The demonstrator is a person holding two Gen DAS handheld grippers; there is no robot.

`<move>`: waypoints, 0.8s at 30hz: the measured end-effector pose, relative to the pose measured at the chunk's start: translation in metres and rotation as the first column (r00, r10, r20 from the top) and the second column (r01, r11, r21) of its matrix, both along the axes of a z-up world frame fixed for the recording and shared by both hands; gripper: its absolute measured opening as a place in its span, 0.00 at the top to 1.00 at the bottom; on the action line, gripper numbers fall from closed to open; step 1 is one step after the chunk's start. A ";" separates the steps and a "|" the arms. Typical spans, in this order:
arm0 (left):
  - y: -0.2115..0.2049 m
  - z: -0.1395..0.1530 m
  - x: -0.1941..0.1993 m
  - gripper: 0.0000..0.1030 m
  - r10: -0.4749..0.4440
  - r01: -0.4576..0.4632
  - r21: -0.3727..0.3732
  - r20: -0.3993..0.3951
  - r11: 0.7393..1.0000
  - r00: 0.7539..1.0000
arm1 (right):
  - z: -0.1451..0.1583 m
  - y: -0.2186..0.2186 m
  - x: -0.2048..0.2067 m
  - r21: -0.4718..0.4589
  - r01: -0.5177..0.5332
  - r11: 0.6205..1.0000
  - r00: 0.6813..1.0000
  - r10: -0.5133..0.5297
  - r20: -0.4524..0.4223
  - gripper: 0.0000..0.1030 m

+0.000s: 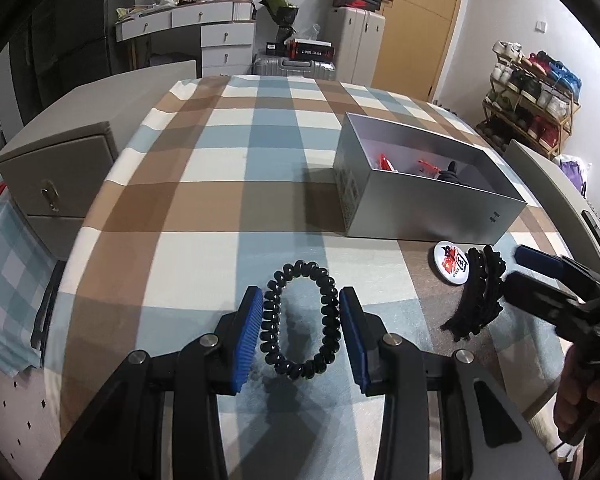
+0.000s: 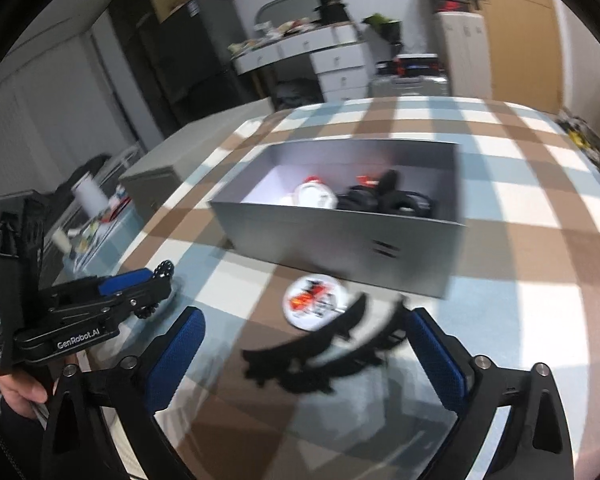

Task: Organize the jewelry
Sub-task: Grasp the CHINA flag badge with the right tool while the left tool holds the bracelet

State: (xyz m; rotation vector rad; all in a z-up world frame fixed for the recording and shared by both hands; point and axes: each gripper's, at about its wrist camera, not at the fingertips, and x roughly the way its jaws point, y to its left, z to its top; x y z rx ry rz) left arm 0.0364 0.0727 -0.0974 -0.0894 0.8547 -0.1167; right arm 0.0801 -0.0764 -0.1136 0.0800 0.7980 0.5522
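Note:
My left gripper is shut on a black spiral hair tie, its blue pads pressing the coil's two sides just above the checked tablecloth. In the right wrist view the same gripper shows at the left with the coil in it. My right gripper stands open, its fingers on either side of a black frilled hair piece that lies on the cloth, blurred. A round white badge with red print lies just beyond it. Behind stands an open grey box holding several small items.
The box sits right of centre, with the badge and hair piece in front of it and the right gripper reaching in. A beige drawer cabinet stands off the table's left edge. A shoe rack is at the far right.

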 end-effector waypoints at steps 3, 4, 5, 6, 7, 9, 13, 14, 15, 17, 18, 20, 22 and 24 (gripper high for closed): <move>0.007 0.005 -0.005 0.68 -0.001 0.001 -0.020 0.031 1.000 1.000 | 0.001 0.020 0.005 -0.030 -0.064 0.998 0.998 0.064 0.008 0.10; 0.009 0.006 -0.005 0.68 0.002 -0.001 -0.027 0.037 1.000 0.999 | 0.001 0.027 0.007 -0.058 -0.077 0.995 0.997 0.079 0.020 0.10; 0.011 0.008 -0.006 0.68 0.005 -0.003 -0.036 0.044 0.999 0.999 | -0.001 0.032 0.009 -0.083 -0.081 0.993 0.996 0.083 0.025 0.12; 0.013 0.009 -0.007 0.68 0.006 -0.003 -0.044 0.050 0.999 0.999 | -0.004 0.036 0.014 -0.108 -0.084 0.991 0.996 0.086 0.018 0.14; 0.014 0.009 -0.007 0.68 0.005 -0.002 -0.058 0.054 0.998 0.999 | -0.007 0.039 0.017 -0.122 -0.089 0.989 0.996 0.090 0.006 0.19; 0.018 0.010 -0.008 0.68 0.006 0.000 -0.089 0.065 0.996 0.998 | -0.012 0.044 0.023 -0.158 -0.100 0.982 0.995 0.099 -0.017 0.24; 0.016 0.005 -0.006 0.68 -0.003 0.009 -0.091 0.064 0.996 0.998 | -0.021 0.056 0.023 -0.309 -0.100 0.946 0.994 0.109 0.012 0.25; 0.016 0.004 -0.005 0.68 -0.008 0.014 -0.094 0.063 0.996 0.998 | -0.022 0.056 0.024 -0.315 -0.102 0.944 0.994 0.109 0.005 0.26; 0.016 0.004 -0.005 0.68 -0.012 0.018 -0.099 0.061 0.995 0.998 | -0.023 0.056 0.025 -0.319 -0.102 0.942 0.994 0.109 0.005 0.26; 0.016 0.002 -0.005 0.68 -0.016 0.022 -0.108 0.059 0.994 0.998 | -0.025 0.057 0.027 -0.346 -0.095 0.933 0.995 0.103 0.005 0.26; 0.016 0.002 -0.006 0.68 -0.020 0.027 -0.111 0.059 0.994 0.998 | -0.025 0.056 0.027 -0.342 -0.092 0.935 0.995 0.100 0.006 0.26; 0.016 0.002 -0.007 0.68 -0.018 0.025 -0.108 0.059 0.994 0.998 | -0.026 0.053 0.030 -0.333 -0.090 0.939 0.996 0.093 -0.004 0.27; 0.017 0.002 -0.008 0.68 -0.019 0.026 -0.110 0.057 0.994 0.998 | -0.025 0.048 0.033 -0.325 -0.077 0.943 0.997 0.078 -0.010 0.30; 0.018 0.001 -0.008 0.68 -0.012 0.018 -0.112 0.056 0.994 0.998 | -0.024 0.045 0.035 -0.315 -0.065 0.947 0.998 0.064 -0.013 0.34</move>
